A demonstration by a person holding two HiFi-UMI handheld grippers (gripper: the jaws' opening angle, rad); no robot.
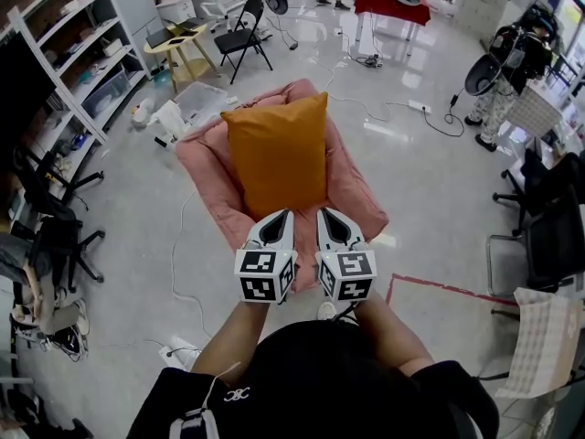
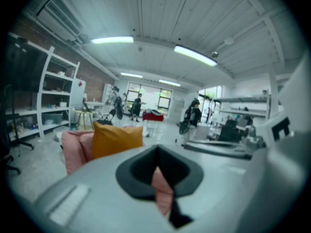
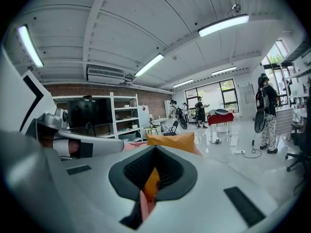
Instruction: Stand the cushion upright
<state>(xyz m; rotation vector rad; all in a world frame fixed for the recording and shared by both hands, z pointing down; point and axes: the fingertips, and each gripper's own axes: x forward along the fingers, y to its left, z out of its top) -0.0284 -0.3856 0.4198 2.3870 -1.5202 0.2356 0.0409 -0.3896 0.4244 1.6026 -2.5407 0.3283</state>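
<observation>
An orange cushion (image 1: 277, 154) stands upright on a low pink armchair (image 1: 203, 167), leaning against its backrest. My left gripper (image 1: 281, 216) and right gripper (image 1: 327, 214) are side by side at the seat's front edge, just short of the cushion's lower edge and pointing at it. Both are shut with nothing between the jaws. In the left gripper view the cushion (image 2: 116, 139) shows ahead to the left, above the pink seat (image 2: 75, 149). In the right gripper view the cushion (image 3: 172, 141) is straight ahead past the jaws.
A clear plastic box (image 1: 203, 103) and a white cable lie on the floor left of the armchair. Shelves (image 1: 82, 71), a yellow side table (image 1: 181, 48) and a folding chair (image 1: 243, 37) are at far left. Office chairs (image 1: 548, 236) and red floor tape (image 1: 439, 286) are to the right.
</observation>
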